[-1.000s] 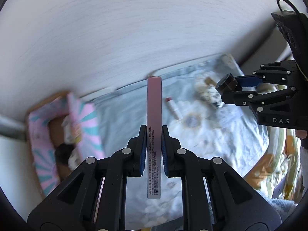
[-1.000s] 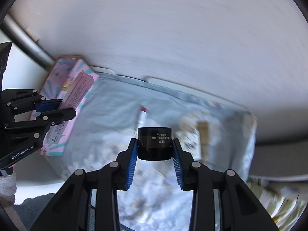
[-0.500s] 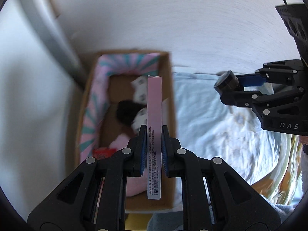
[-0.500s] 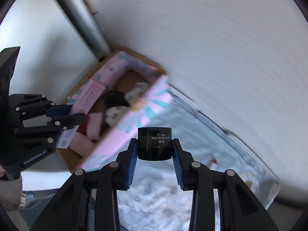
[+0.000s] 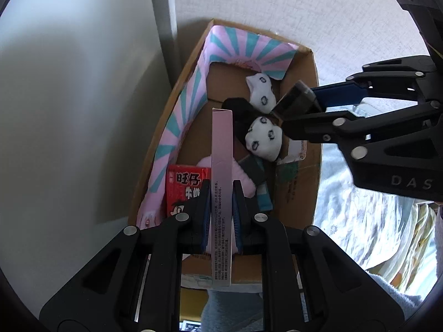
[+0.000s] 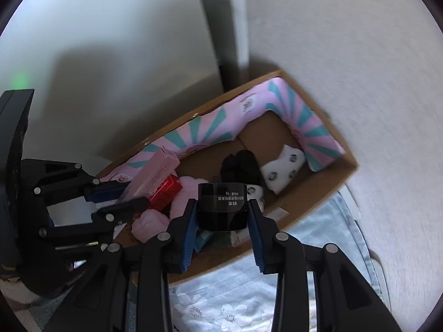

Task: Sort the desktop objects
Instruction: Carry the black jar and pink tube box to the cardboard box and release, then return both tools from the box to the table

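Note:
My left gripper (image 5: 221, 199) is shut on a slim pink carton (image 5: 221, 166) and holds it upright over the open cardboard box (image 5: 300, 193). My right gripper (image 6: 223, 207) is shut on a small black jar (image 6: 223, 204) above the same box (image 6: 313, 193). The right gripper with the jar (image 5: 296, 101) shows at the right of the left wrist view; the left gripper with the carton (image 6: 155, 174) shows at the left of the right wrist view. The box holds a red snack carton (image 5: 185, 188), white and black socks (image 5: 263, 138) and pink soft items (image 6: 155, 224).
The box has a pink and teal striped lining (image 5: 188, 102) and stands against a white wall (image 6: 346, 55) by a grey post (image 5: 163, 13). A pale blue floral cloth (image 6: 249, 298) covers the surface beside the box.
Both grippers have swung left from over the blue cloth to above the cardboard box, each keeping its object. The box now fills both views.

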Available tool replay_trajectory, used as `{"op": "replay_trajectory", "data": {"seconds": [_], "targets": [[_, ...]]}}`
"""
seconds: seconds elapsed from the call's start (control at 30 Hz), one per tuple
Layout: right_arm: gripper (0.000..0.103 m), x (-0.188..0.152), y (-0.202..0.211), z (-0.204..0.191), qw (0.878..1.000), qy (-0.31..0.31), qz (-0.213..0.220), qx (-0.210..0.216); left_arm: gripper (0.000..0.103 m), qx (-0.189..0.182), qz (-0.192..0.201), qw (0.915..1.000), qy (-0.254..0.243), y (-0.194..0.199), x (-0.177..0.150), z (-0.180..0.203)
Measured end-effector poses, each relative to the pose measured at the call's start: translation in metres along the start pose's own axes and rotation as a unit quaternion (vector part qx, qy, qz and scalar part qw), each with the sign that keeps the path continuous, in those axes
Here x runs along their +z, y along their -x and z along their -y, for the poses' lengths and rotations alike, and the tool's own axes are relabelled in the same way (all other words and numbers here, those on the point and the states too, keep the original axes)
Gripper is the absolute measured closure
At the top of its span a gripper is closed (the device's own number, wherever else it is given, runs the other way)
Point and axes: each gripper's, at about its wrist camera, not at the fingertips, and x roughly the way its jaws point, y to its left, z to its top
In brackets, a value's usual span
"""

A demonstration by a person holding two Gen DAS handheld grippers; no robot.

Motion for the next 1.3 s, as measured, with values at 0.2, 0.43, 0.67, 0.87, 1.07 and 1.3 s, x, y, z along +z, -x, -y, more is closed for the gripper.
{"op": "replay_trajectory", "data": {"seconds": [0.2,0.43,0.67,0.87,1.07,1.3], "targets": [[0.071,0.003,-0.005,-0.005,1.0,0.012,-0.014,-0.002,0.091,0.0,0.002,1.0,0.007,0.001,-0.002,0.0],[0.07,0.007,-0.005,-0.008,0.999,0.027,-0.024,0.001,0.073,-0.002,0.002,1.0,0.007,-0.003,0.004,0.001],[0.022,0.009,-0.008,-0.01,0.999,0.025,-0.032,-0.007,0.0,0.003,-0.011,0.9998,0.018,-0.012,0.001,-0.002],[0.022,0.008,-0.006,-0.005,0.999,0.028,-0.027,-0.034,0.0,0.003,-0.011,0.9999,0.007,-0.019,0.004,0.003],[0.01,0.007,-0.002,0.006,0.999,-0.002,-0.025,-0.028,0.0,-0.013,-0.015,0.9997,-0.013,-0.01,-0.003,0.006],[0.001,0.002,0.005,0.006,1.0,-0.004,-0.006,-0.016,0.0,-0.014,-0.018,0.9996,-0.014,-0.01,-0.003,0.005]]}}
